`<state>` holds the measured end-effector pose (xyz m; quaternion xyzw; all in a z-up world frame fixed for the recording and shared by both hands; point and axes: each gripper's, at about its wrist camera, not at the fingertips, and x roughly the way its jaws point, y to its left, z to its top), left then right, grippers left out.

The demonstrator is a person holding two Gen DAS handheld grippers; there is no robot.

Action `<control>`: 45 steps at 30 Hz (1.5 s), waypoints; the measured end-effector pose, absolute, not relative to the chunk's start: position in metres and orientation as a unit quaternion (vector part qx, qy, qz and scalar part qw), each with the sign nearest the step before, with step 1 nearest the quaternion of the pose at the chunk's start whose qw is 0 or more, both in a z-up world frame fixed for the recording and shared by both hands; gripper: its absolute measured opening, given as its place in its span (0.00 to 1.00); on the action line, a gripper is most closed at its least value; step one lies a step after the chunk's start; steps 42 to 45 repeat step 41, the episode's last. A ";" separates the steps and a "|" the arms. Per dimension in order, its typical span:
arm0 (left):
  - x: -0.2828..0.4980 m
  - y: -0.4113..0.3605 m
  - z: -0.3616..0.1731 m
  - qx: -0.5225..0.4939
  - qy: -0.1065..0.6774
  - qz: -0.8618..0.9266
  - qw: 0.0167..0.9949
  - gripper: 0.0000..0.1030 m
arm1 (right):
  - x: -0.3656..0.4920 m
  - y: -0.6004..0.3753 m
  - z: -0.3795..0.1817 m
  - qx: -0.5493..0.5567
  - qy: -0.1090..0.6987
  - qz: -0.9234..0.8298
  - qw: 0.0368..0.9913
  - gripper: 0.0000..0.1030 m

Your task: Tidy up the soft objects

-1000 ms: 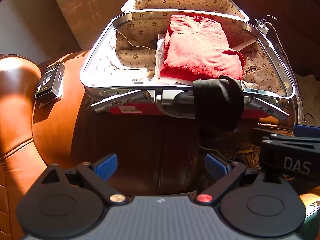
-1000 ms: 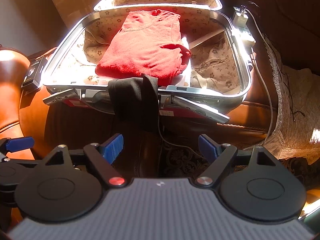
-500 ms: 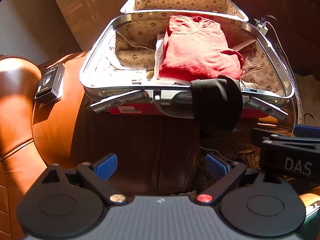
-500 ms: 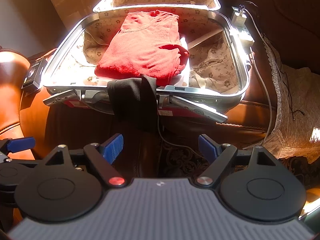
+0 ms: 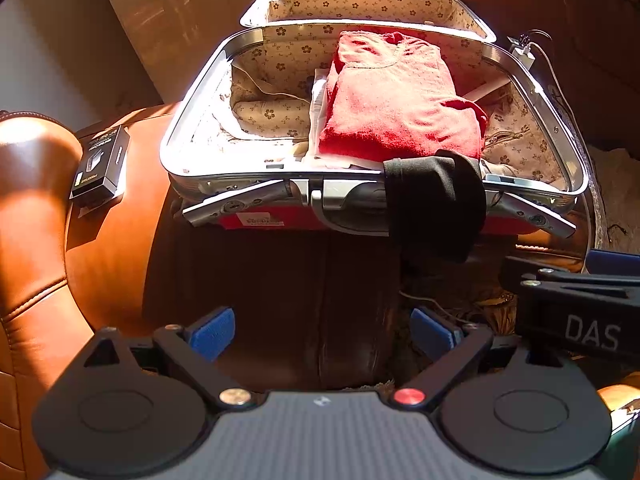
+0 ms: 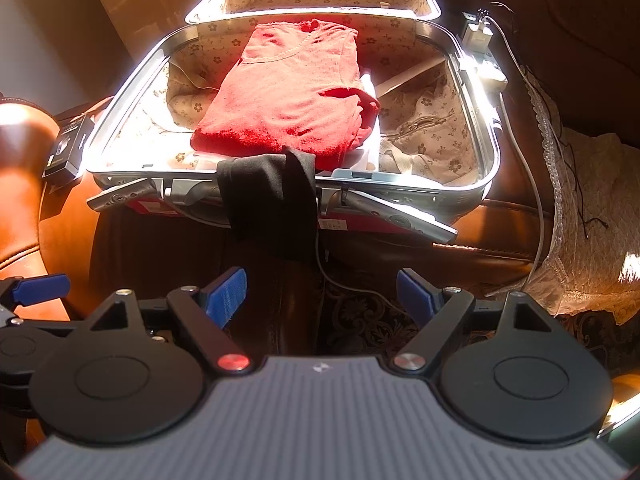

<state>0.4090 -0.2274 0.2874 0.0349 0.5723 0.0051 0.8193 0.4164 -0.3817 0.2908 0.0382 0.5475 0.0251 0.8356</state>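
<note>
A folded red garment [image 5: 400, 108] of fuzzy knit lies flat inside the open suitcase [image 5: 192, 128], on top of a white layer, its neckline toward the raised lid. A black cloth [image 5: 436, 204], folded over, hangs across the near rim of the suitcase beside the handle, most of it drooping down the outside front wall

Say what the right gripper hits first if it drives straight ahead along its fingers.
Probably the black cloth draped over the front rim of the open suitcase, slightly left of centre. The right gripper is open and empty. Depth is unclear; a low path could meet the dark sofa leather below first.
</note>
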 end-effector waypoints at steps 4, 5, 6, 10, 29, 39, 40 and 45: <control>0.408 -0.227 0.285 0.036 0.575 0.003 0.817 0.95 | 0.415 -0.381 0.288 0.036 0.548 0.022 0.835 0.88; 0.408 -0.227 0.284 0.036 0.576 0.002 0.817 0.95 | 0.414 -0.381 0.287 0.036 0.549 0.021 0.835 0.88; 0.407 -0.226 0.284 0.035 0.576 0.001 0.817 0.95 | 0.414 -0.381 0.286 0.036 0.549 0.020 0.835 0.88; 0.407 -0.226 0.282 0.037 0.578 -0.002 0.816 0.95 | 0.413 -0.380 0.283 0.036 0.551 0.017 0.834 0.88; 0.406 -0.223 0.279 0.040 0.571 0.003 0.820 0.95 | 0.416 -0.376 0.280 0.030 0.555 0.020 0.831 0.88; 0.410 -0.225 0.281 0.043 0.567 0.006 0.822 0.96 | 0.421 -0.376 0.280 0.029 0.559 0.022 0.829 0.88; 0.411 -0.225 0.281 0.041 0.571 0.005 0.820 0.96 | 0.421 -0.376 0.280 0.029 0.559 0.022 0.829 0.88; 0.412 -0.225 0.280 0.037 0.575 0.004 0.817 0.96 | 0.422 -0.376 0.281 0.029 0.559 0.022 0.828 0.88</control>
